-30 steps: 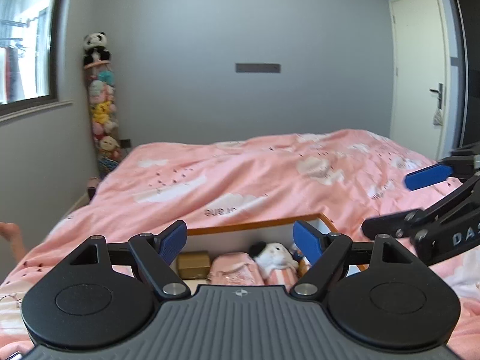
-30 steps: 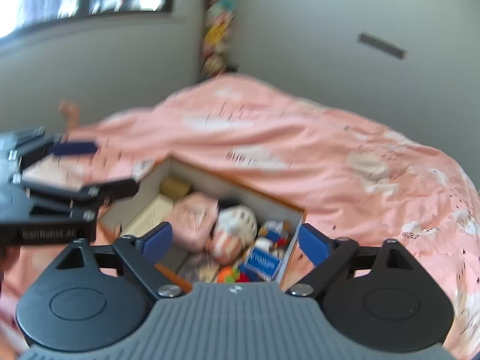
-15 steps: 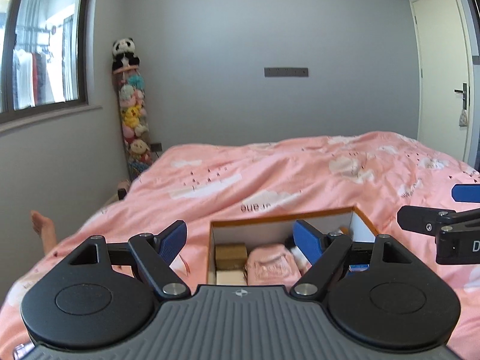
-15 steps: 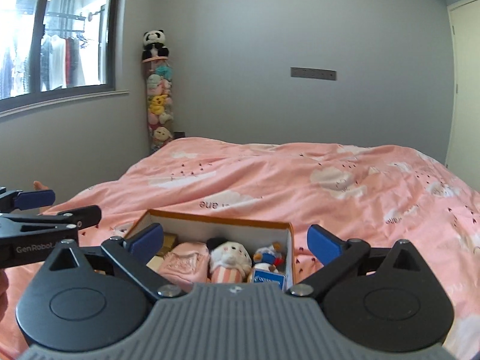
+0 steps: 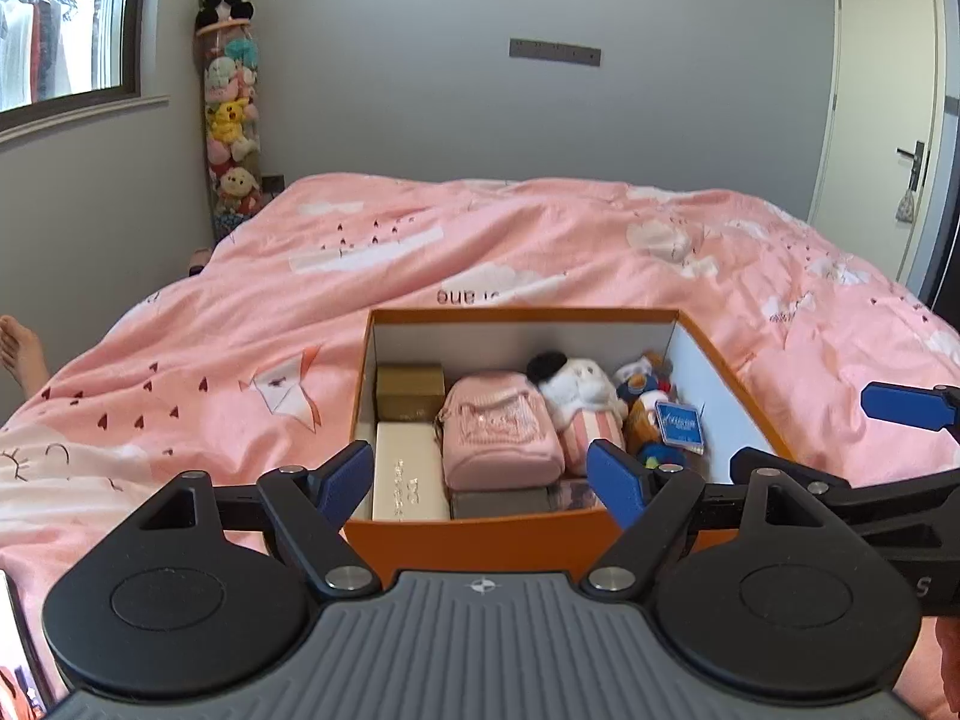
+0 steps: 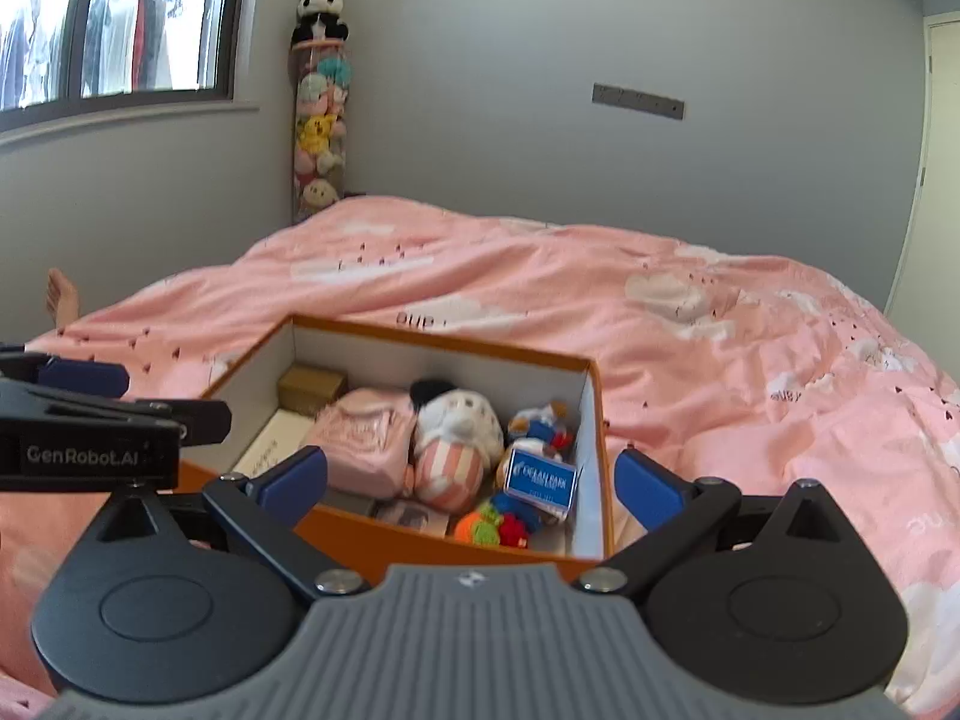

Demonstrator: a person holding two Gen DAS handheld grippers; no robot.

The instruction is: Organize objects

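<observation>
An open orange box (image 5: 480, 540) lies on the pink duvet (image 5: 540, 240). Inside it are a gold box (image 5: 410, 399), a white box (image 5: 408, 480), a pink pouch (image 5: 495, 438), a white plush toy (image 5: 573, 387) and a blue-tagged toy (image 5: 678, 420). My left gripper (image 5: 483, 477) stands open and empty over the box's near edge. In the right wrist view the box (image 6: 432, 339), pouch (image 6: 366, 438) and plush (image 6: 459, 420) lie just ahead of my right gripper (image 6: 474, 480), open wide with nothing held. Each gripper shows in the other's view: the right gripper (image 5: 840, 438) and the left gripper (image 6: 150, 396).
A tall clear tube of plush toys (image 5: 231, 120) topped by a panda stands in the far left corner. A window (image 6: 120, 24) is on the left wall and a white door (image 5: 882, 108) on the right. A person's bare foot (image 5: 21, 354) shows at the bed's left edge.
Both grippers have sunk and tipped down toward the box, which now looks larger with its contents in full view. The right wrist view has steadied from a tilted blur.
</observation>
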